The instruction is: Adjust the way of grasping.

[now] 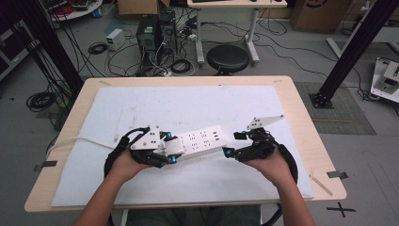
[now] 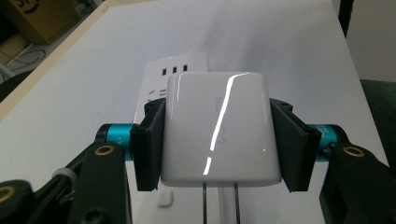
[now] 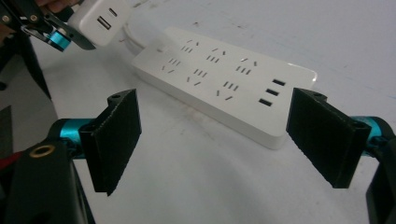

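Two grippers in your hands, left gripper (image 2: 219,154) pinching a white charger (image 2: 219,130) by its sides — prongs showing below, held just above the near end of the white power strip (image 1: 200,140), right gripper (image 3: 224,140) spread wide — nothing between its pads, beside the strip's far end on the white board (image 1: 188,101).

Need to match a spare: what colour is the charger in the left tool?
White charger, glossy; left gripper view.

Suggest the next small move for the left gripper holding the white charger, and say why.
Probably lower the charger toward a socket: the left gripper clamps it, prongs pointing down, above the power strip, not yet plugged in. The right gripper waits open near the strip's end.
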Demonstrator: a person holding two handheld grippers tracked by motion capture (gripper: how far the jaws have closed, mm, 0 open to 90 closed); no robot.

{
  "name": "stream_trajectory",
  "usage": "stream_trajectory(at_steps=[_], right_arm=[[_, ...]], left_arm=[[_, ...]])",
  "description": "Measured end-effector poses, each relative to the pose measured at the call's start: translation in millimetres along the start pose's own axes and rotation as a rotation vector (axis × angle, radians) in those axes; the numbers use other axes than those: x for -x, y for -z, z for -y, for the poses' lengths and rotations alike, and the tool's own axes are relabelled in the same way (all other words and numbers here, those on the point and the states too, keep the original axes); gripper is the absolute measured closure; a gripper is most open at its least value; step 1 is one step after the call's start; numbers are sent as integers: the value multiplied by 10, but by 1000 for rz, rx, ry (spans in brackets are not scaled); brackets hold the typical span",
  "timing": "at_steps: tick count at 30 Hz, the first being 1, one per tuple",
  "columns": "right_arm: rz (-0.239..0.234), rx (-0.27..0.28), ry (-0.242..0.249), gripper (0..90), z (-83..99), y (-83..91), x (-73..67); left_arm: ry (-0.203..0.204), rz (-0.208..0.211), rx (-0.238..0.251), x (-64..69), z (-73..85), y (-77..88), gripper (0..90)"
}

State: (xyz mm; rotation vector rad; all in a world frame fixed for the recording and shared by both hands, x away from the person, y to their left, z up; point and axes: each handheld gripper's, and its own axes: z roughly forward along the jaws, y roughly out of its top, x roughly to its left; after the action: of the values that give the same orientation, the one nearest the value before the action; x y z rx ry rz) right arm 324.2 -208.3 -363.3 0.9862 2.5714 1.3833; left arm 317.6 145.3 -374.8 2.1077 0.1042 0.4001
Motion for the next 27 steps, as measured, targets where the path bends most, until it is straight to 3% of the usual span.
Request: stream_trajectory(at_steps=[2,3,7,8,17,27], right_arm=[[-13,0,-3,183,5,-16,-17],[-48,4,-10,183,19,-59,-52],[-85,2,-8,183,41,-140,-113],[-116,2,-18,183,54,-202,-150],[-215,9,-42,183,18,-431,-288],[-292,37,-84,183,-38,-553,-330]], left_arm=[[-30,-9,0,42,-23,-48,425],[-57,-10,-1,78,-40,-94,425],[-94,-10,9,138,-67,-145,425],[-113,-19,21,179,-86,-170,425],[-174,-57,77,330,-113,-276,425],[-194,-88,125,441,-133,-371,424]])
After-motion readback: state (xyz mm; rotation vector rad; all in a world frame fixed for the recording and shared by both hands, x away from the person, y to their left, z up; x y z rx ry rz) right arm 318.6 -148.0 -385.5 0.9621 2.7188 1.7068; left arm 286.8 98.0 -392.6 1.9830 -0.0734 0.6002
